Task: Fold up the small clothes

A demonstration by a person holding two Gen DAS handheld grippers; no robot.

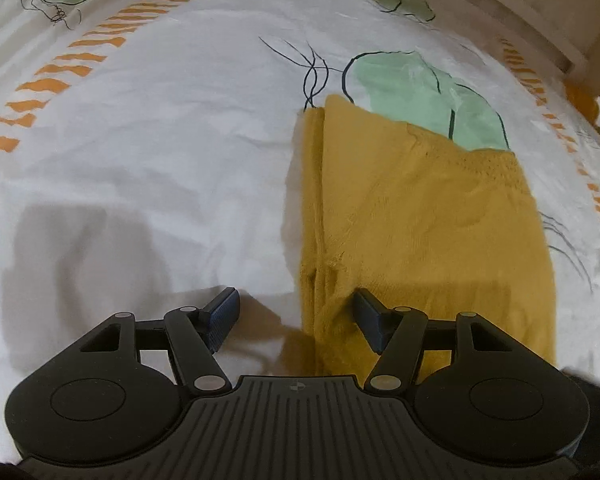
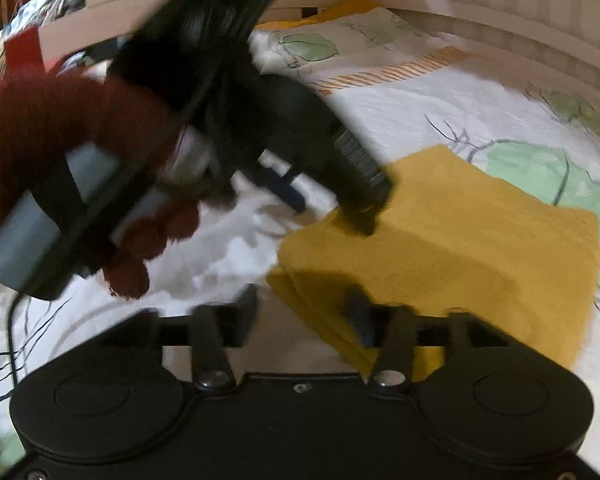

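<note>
A mustard-yellow garment (image 1: 420, 216) lies folded into a rectangle on a white printed bedsheet (image 1: 160, 140). My left gripper (image 1: 296, 316) is open and empty, low over the garment's near left edge; its right finger sits over the cloth, its left finger over the sheet. In the right wrist view the same garment (image 2: 480, 248) lies on the sheet (image 2: 420, 96). My right gripper (image 2: 304, 316) is open and empty above the garment's near left corner. The left gripper (image 2: 324, 184) shows there too, blurred, held by a hand in a dark red glove (image 2: 52, 120).
The sheet has green leaf prints (image 1: 420, 84) and orange striped bands (image 1: 80, 60). A wooden bed frame (image 1: 540, 20) runs along the far right. A black cable (image 2: 12, 344) trails from the left gripper. Clutter and a pale board (image 2: 108, 4) stand at the far left.
</note>
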